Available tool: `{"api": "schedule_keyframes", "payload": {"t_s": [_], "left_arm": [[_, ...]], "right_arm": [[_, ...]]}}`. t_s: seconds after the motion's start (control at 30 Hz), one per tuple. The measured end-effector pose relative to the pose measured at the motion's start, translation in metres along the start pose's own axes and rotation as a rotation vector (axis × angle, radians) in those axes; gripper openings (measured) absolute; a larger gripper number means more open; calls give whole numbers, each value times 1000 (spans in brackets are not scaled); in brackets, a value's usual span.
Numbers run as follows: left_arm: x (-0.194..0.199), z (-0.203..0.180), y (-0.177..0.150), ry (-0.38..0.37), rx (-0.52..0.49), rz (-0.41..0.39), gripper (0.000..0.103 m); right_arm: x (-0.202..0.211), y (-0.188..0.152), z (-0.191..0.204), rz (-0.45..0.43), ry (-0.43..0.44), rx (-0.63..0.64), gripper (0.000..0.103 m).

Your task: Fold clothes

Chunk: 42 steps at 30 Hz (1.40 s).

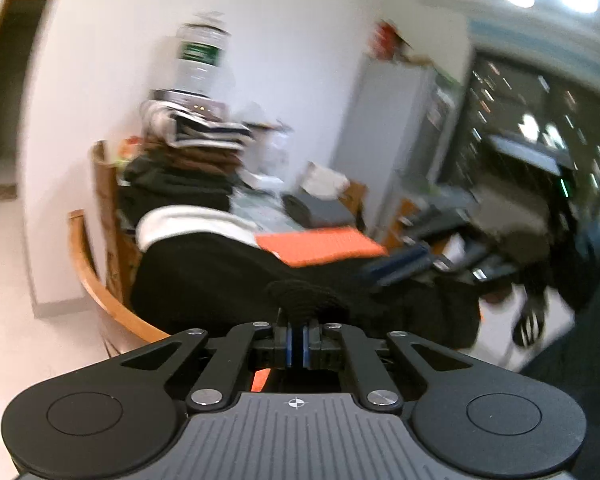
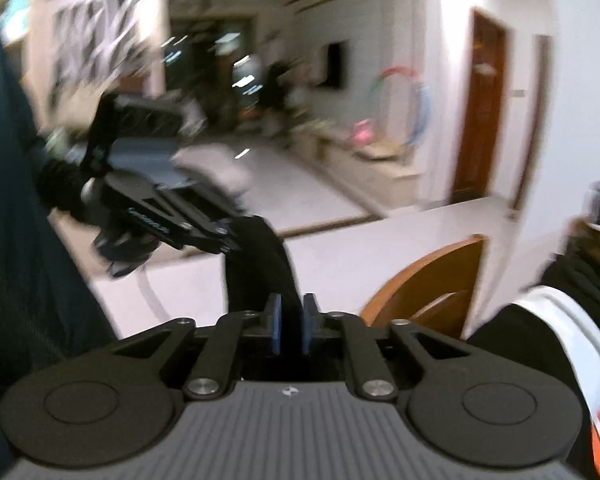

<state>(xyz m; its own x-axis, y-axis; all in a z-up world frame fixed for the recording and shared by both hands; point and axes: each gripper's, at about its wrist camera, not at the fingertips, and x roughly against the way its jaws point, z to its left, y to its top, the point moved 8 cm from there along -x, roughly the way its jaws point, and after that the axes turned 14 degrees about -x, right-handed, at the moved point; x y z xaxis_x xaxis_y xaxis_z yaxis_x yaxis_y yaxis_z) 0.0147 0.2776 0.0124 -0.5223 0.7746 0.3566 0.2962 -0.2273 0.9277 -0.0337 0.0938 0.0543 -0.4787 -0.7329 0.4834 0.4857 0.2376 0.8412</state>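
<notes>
Garment (image 1: 220, 276): I see black, with white band and orange panel.
Gripper pads (image 1: 290, 346): I read blue.
Chair (image 1: 100, 280): brown wood.
Folded stack (image 1: 204, 128): black-and-white stripes.

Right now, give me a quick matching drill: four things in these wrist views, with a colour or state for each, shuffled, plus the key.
Things:
1. left gripper
2. folded panel
3. chair back
4. water bottle

States:
A. orange
B. standing on top of a clothes stack
C. brown wood, curved
D. shut on black fabric

Pairs: 1-D, 2-A, 3-C, 4-B
</notes>
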Motion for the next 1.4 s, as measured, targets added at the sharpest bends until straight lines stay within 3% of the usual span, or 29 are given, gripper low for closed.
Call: {"api": "schedule_keyframes", "payload": {"t_s": [0.1, 0.3, 0.57, 0.73, 0.83, 0.9, 1.03, 1.23, 1.4], "left_arm": [[1, 34, 2, 82, 121, 35, 7], [-30, 87, -59, 214, 283, 272, 7], [-57, 120, -93, 306, 384, 352, 9], [-64, 120, -94, 381, 400, 317, 26], [-60, 115, -83, 439, 409, 222, 55], [-56, 107, -68, 496, 401, 138, 66], [-67, 69, -40, 543, 332, 61, 67], [-114, -29, -11, 537, 184, 55, 79], [-161, -116, -1, 516, 146, 80, 85]], "right_arm": [[28, -2, -15, -87, -72, -104, 25], [71, -48, -59, -160, -281, -325, 29], [130, -135, -92, -175, -625, -543, 30], [183, -184, -110, -204, -819, -642, 34], [216, -214, -122, -223, -929, -698, 37], [236, -227, -130, -229, -974, -708, 38], [277, -256, -153, -238, -1003, -714, 41], [340, -299, -191, -253, -980, -739, 44], [397, -333, -223, -234, -942, -724, 44]]}}
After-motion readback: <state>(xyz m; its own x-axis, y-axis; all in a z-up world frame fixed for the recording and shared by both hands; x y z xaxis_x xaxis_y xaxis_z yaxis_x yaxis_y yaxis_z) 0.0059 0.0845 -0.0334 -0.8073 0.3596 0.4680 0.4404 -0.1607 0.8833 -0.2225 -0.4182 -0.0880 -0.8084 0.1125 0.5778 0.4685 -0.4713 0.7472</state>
